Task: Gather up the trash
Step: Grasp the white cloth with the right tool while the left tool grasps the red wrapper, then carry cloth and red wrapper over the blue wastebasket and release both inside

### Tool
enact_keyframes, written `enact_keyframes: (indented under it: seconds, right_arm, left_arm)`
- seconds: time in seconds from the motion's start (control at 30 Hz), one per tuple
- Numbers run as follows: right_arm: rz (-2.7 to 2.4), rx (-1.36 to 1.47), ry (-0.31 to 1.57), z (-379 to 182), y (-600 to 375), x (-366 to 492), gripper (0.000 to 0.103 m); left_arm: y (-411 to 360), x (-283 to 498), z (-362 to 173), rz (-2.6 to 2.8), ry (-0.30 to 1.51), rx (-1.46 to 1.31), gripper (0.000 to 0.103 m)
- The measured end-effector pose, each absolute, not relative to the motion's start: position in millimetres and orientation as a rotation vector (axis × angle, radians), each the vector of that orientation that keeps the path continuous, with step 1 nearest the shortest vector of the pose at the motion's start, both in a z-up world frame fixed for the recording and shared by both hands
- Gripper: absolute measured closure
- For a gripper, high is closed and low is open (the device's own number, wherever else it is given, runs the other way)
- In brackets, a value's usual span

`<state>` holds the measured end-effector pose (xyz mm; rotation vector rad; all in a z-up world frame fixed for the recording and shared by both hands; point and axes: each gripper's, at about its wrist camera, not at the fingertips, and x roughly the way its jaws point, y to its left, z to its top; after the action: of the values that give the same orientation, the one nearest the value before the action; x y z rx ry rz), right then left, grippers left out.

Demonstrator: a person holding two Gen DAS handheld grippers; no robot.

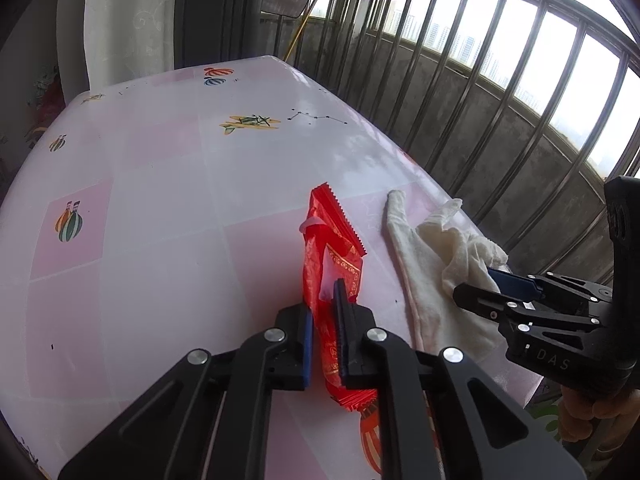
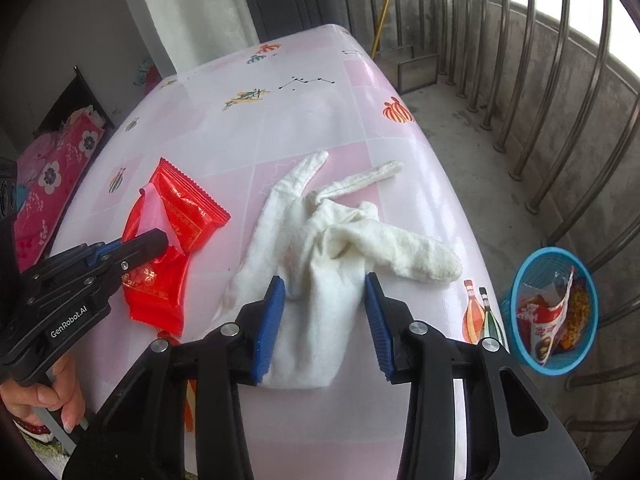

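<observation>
Red wrapper (image 1: 334, 264) pinched on the desk (image 1: 160, 208)
Left gripper (image 1: 323, 320) fingers press on the wrapper's near end, hiding it; right gripper (image 2: 325, 312) fingers stand spread astride the white cloth (image 2: 332, 248), not pressing it; the blue basket (image 2: 520, 280) on the floor holds half-hidden packets

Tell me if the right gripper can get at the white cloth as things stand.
Probably yes: the right gripper has open jaws either side of the white cloth, nothing between. The left gripper is off on the red wrapper.
</observation>
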<state>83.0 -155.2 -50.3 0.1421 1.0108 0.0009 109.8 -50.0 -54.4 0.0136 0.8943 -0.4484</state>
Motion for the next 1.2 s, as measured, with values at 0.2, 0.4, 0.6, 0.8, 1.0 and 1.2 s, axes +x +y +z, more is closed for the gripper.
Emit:
enact_keyframes:
  seconds: [0.2,0.4,0.6,0.8,1.0,1.2]
  right_arm:
    - [0.046,0.232,1.012,-52.1,-165.2,83.5,0.097]
    - [0.075,0.324,0.988,-42.0,-176.4,81.6,0.098]
    - [0.075,0.386,0.936,-26.0,-188.3,78.1,0.099]
    - [-0.016,0.436,0.793,14.4,-226.4,55.9,0.099]
    - [-0.312,0.476,0.596,49.6,-296.1,-3.0,0.099]
    - [-0.584,0.623,0.601,11.7,-356.0,-45.4,0.098]
  left_arm:
    - [-48.4,106.4,-51.2,-0.43,0.869,0.039,0.096]
    - [-44.8,101.2,-42.8,-0.411,0.827,0.053,0.097]
    - [-43.8,98.8,-36.5,-0.403,0.8,0.064,0.097]
    - [-50.3,100.2,-17.9,-0.461,0.77,0.032,0.098]
    - [-98.5,107.4,17.1,-0.634,0.724,0.022,0.098]
    - [-205.6,121.2,20.0,-0.868,0.823,0.1,0.098]
